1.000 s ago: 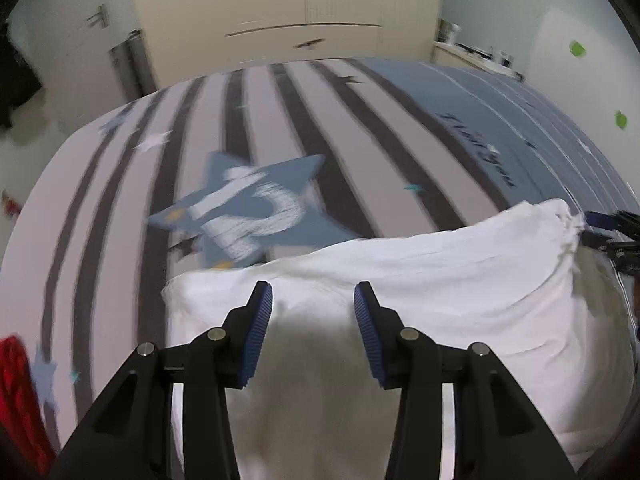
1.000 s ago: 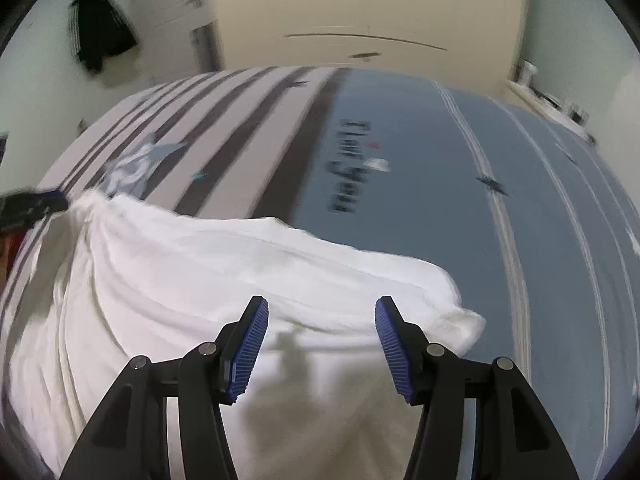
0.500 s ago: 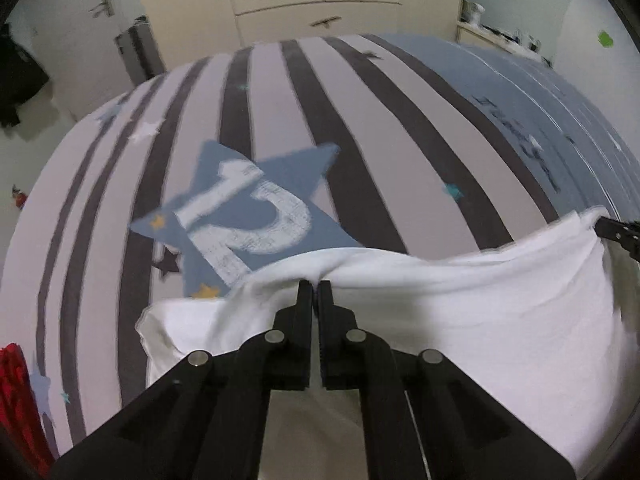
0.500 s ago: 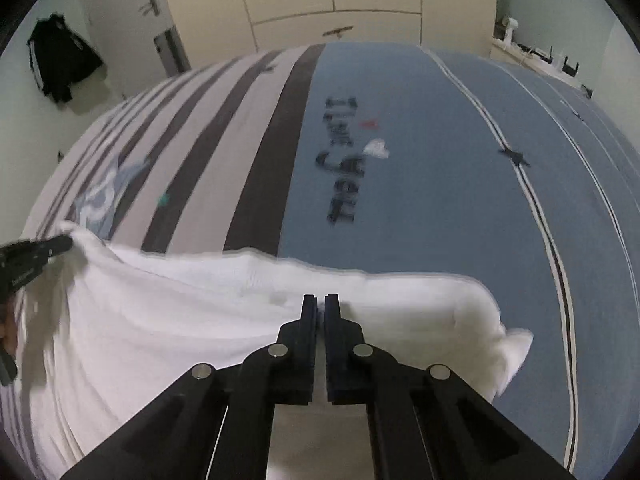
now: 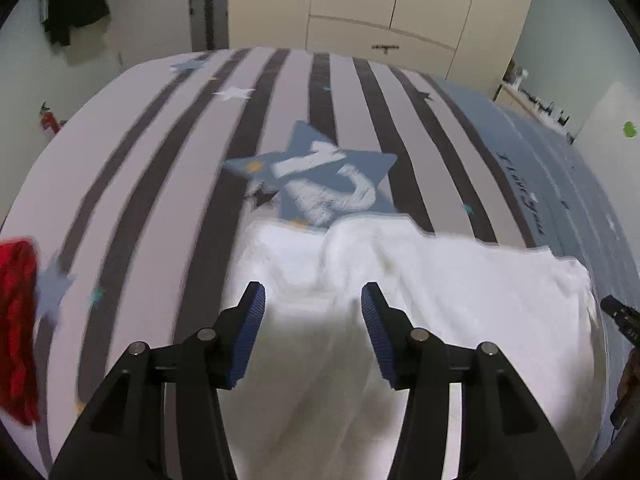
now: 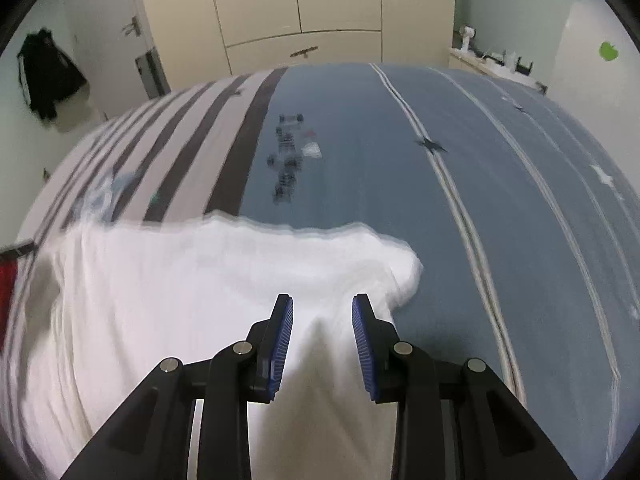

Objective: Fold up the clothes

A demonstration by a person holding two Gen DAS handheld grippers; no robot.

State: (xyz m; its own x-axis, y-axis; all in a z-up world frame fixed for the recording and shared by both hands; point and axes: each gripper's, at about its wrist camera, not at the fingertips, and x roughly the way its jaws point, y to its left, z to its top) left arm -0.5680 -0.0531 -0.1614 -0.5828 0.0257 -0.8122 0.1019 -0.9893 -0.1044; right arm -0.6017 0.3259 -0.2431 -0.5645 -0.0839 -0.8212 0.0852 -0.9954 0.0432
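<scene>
A white garment (image 5: pixel 460 296) lies spread on the striped bedspread (image 5: pixel 160 168). It also shows in the right wrist view (image 6: pixel 192 280). My left gripper (image 5: pixel 313 300) is open and empty over the garment's left part, with a raised fold just ahead of the blue pads (image 5: pixel 251 332). My right gripper (image 6: pixel 322 309) is open and empty over the garment's right part, near its right end. The tip of the right gripper (image 5: pixel 620 316) shows at the right edge of the left wrist view.
A red garment (image 5: pixel 18 320) lies on the bed's left edge. A cream wardrobe (image 6: pixel 300 12) stands beyond the bed. A dark jacket (image 6: pixel 44 76) hangs on the left wall. A shelf with small items (image 6: pixel 492 60) is at the far right.
Both grippers were open, then shut on the garment's far edge half a second ago. Now both have opened and let go, and the garment lies on the bed.
</scene>
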